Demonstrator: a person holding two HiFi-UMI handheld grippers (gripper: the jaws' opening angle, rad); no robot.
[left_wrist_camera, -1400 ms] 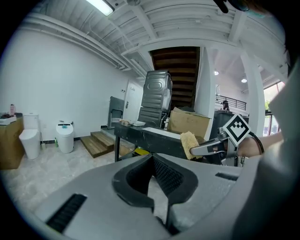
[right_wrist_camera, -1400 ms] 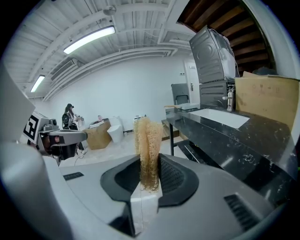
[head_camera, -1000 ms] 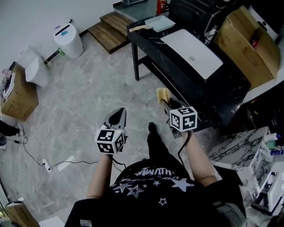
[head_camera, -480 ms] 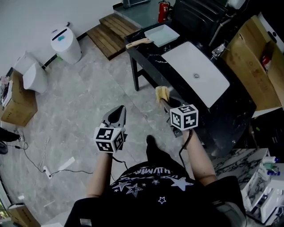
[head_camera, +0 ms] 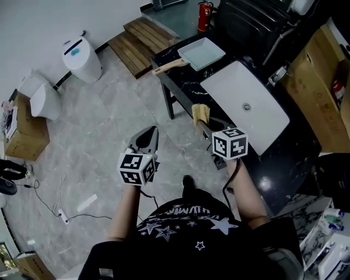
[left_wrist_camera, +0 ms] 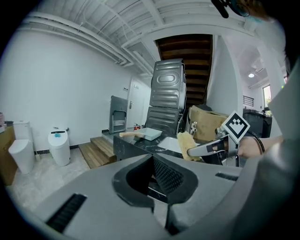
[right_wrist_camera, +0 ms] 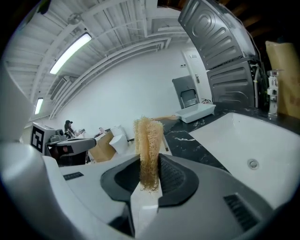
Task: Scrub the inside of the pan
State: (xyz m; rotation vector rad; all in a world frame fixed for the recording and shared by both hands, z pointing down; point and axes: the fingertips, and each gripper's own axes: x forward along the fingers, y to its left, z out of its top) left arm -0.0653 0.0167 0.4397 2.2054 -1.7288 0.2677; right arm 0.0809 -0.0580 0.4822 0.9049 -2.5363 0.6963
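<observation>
A white square pan [head_camera: 203, 52] with a wooden handle [head_camera: 166, 66] lies on the far end of the black counter [head_camera: 186, 76], beside a white sink [head_camera: 246, 104]. My right gripper [head_camera: 203, 124] is shut on a yellow loofah scrubber [head_camera: 200, 114], held in the air near the counter's front edge, well short of the pan. In the right gripper view the scrubber [right_wrist_camera: 148, 150] stands upright between the pads, with the pan [right_wrist_camera: 197, 112] far ahead. My left gripper [head_camera: 150, 132] hangs over the floor, shut and empty. Its view shows the pan [left_wrist_camera: 149, 133] and scrubber [left_wrist_camera: 186, 143].
A white bin [head_camera: 82, 52] and a toilet [head_camera: 41, 90] stand on the grey tiled floor at left, with wooden steps [head_camera: 142, 33] behind. Cables [head_camera: 49, 197] trail on the floor. A faucet [head_camera: 279, 74], a cardboard box [head_camera: 322, 65] and a fire extinguisher [head_camera: 206, 10] lie beyond the counter.
Both grippers keep the same pose and grip. The counter, pan and sink have slid down and right in the head view and more of the pan shows.
</observation>
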